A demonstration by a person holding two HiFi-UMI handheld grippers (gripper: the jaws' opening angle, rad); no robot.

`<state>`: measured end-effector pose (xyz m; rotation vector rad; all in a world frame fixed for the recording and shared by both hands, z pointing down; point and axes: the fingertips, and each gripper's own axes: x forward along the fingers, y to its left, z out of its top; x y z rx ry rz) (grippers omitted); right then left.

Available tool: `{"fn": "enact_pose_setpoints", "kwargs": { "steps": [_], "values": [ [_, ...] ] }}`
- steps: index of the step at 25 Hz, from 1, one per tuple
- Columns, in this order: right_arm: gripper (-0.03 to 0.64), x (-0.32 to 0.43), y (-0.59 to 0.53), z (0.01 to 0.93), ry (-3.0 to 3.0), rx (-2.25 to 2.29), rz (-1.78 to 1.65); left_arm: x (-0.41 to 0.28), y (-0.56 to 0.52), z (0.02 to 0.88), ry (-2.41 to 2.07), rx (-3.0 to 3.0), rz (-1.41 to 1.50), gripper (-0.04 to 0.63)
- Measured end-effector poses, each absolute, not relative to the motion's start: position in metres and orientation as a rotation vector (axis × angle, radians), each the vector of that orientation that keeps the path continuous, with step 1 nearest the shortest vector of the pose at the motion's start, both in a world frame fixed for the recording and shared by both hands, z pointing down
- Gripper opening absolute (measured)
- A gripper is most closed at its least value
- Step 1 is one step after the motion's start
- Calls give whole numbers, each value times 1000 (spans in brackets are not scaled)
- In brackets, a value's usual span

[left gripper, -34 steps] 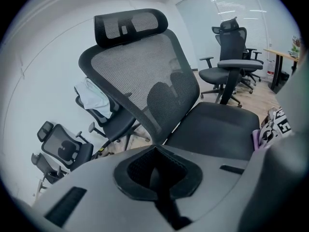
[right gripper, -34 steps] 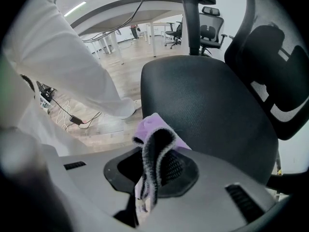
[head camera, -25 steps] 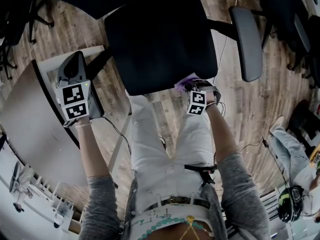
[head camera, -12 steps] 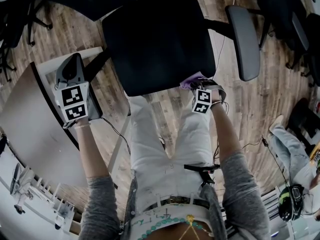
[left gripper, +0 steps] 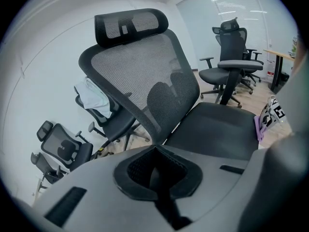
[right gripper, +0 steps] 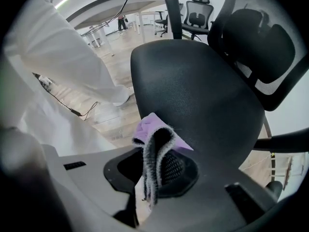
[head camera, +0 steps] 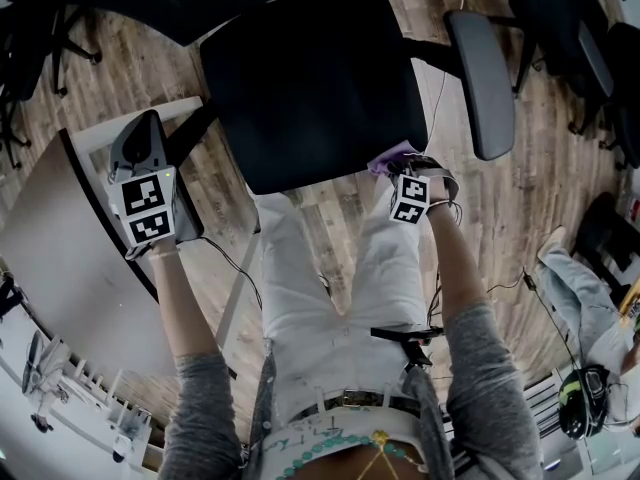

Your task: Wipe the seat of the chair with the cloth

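Now clamping purple fuzzy cloth (right gripper: 153, 130) in right gripper (right gripper: 155, 174) at black padded chair seat's (head camera: 315, 78) front edge. Holding left gripper (left gripper: 157, 172) closed, empty.

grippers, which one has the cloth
The right gripper: its jaws pinch the purple cloth at the front edge of the seat. The left gripper is shut on nothing.
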<state>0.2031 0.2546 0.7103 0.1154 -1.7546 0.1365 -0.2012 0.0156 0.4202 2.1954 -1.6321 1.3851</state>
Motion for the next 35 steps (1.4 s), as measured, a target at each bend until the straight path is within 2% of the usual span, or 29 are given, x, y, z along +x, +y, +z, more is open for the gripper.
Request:
{"fn": "enact_pose_setpoints", "kwargs": {
  "steps": [17,35],
  "values": [
    [52,251,237,696,-1646,236,184,-200,15,422,-1631,2195,1397,1],
    [52,206,181,630,-1762,556,372,-203,18,425,-1624,2197,1393,2]
  ]
}}
